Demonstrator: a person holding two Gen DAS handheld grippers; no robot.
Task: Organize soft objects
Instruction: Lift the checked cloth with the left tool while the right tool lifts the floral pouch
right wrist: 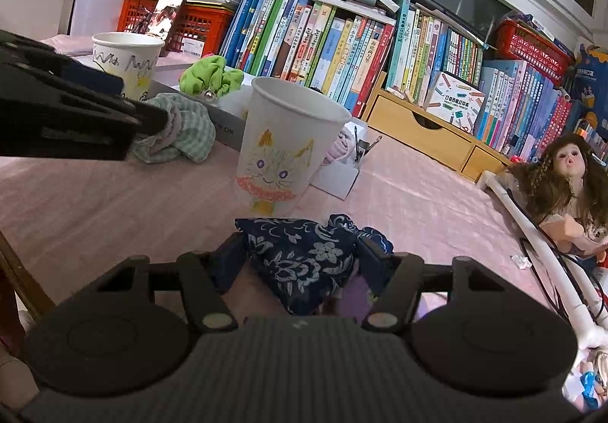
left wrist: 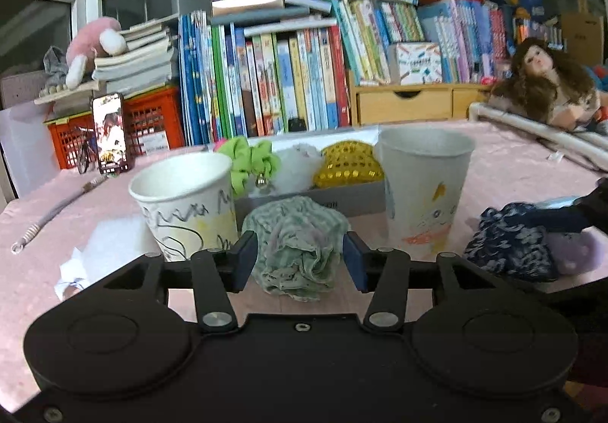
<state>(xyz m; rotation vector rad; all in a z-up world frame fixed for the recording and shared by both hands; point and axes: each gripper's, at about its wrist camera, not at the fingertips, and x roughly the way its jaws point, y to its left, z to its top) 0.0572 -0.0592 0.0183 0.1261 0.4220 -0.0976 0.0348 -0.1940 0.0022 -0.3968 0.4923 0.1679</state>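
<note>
- Left gripper (left wrist: 300, 255): low over the pink tablecloth (left wrist: 494, 164), blue pads (left wrist: 246, 255) set either side of the green checked scrunchie (left wrist: 300, 244); left pad at the fabric's edge, a sliver of gap beside the right pad; jaws partly apart, no firm squeeze visible, scrunchie resting on the cloth.
- Green checked scrunchie: crumpled in a heap, between the two paper cups and just in front of the grey tray (left wrist: 357, 198).
- Right gripper (right wrist: 302, 255): jaws narrowed around the navy floral scrunchie (right wrist: 304, 259), fabric filling the gap and both fingers pressing into its sides; something purple (right wrist: 357, 293) just under the navy fabric, kind unclear.
- Navy floral scrunchie: near the foot of the cat cup, seen at the right edge in the left wrist view (left wrist: 509, 244).
- Scribbled cup (left wrist: 186, 202): upright, white paper with black scrawl, left of the green checked scrunchie.
- Cat cup (right wrist: 285, 149): upright, white paper with a crayon cat face, right of the green checked scrunchie.
- Grey tray: behind the cups, holding a lime scrunchie (left wrist: 250, 160) with a small bell, a white fluffy item (left wrist: 296, 164) and a yellow mesh item (left wrist: 347, 164).
- Background: row of books (left wrist: 285, 81) upright along the window, red crate (left wrist: 152, 122) with a phone (left wrist: 110, 132) propped before it, doll (left wrist: 547, 81) lying at far right, pink plush (left wrist: 95, 46) atop a stack at left.
</note>
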